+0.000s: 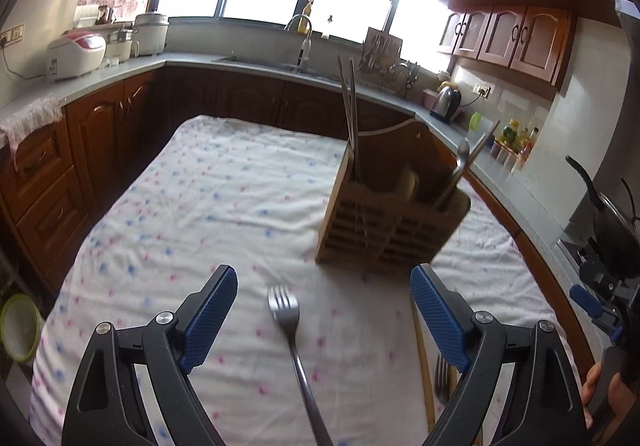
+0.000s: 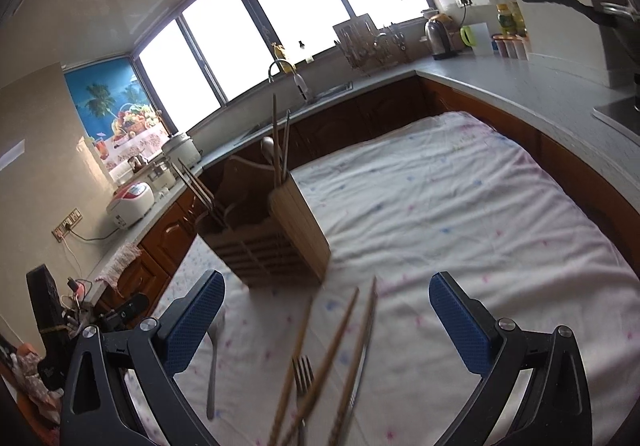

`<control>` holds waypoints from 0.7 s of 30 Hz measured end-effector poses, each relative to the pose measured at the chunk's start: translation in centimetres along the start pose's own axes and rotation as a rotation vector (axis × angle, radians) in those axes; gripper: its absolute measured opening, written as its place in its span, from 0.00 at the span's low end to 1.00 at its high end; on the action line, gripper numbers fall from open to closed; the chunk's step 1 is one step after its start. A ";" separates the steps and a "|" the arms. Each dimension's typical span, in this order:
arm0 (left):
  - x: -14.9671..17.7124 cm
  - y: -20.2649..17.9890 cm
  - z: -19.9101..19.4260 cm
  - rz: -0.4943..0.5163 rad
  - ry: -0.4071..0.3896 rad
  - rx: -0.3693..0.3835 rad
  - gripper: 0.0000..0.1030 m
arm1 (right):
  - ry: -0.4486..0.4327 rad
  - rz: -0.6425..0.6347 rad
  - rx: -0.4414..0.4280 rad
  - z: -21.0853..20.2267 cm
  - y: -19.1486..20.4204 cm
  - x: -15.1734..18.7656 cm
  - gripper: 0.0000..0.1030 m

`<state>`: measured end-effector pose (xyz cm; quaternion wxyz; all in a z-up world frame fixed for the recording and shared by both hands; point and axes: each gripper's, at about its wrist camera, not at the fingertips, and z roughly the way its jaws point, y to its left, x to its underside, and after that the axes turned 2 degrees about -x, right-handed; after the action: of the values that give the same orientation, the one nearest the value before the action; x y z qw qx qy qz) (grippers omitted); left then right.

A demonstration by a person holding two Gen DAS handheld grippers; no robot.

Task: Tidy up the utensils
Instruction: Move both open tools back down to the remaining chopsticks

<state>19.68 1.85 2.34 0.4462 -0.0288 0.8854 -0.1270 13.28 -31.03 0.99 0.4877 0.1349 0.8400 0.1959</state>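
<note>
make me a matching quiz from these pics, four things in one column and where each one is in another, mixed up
Things:
1. silver metal fork
2. slatted wooden utensil caddy
3. loose light wooden chopsticks
4. silver electric kettle

Places:
A. on the grey countertop, by the wall
B. lying on the cloth between the open left tongs
C. standing upright on the white speckled tablecloth, with utensils sticking out
D. lying on the cloth between the open right tongs

Pairs: 1-B, 2-C, 3-D, 4-A
</note>
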 end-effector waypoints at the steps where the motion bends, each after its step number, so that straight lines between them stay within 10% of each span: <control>1: 0.3 -0.2 -0.4 0.000 0.005 -0.002 0.86 | 0.004 -0.001 0.005 -0.3 -0.1 0.5 1.00; 21: 3.5 -4.1 0.4 0.085 0.148 -0.014 0.86 | 0.077 -0.008 0.061 -0.9 -2.9 5.0 0.99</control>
<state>17.62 -2.71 0.43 0.3844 0.0150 0.9172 -0.1035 9.97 -31.70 -3.76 0.4515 0.1386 0.8642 0.1734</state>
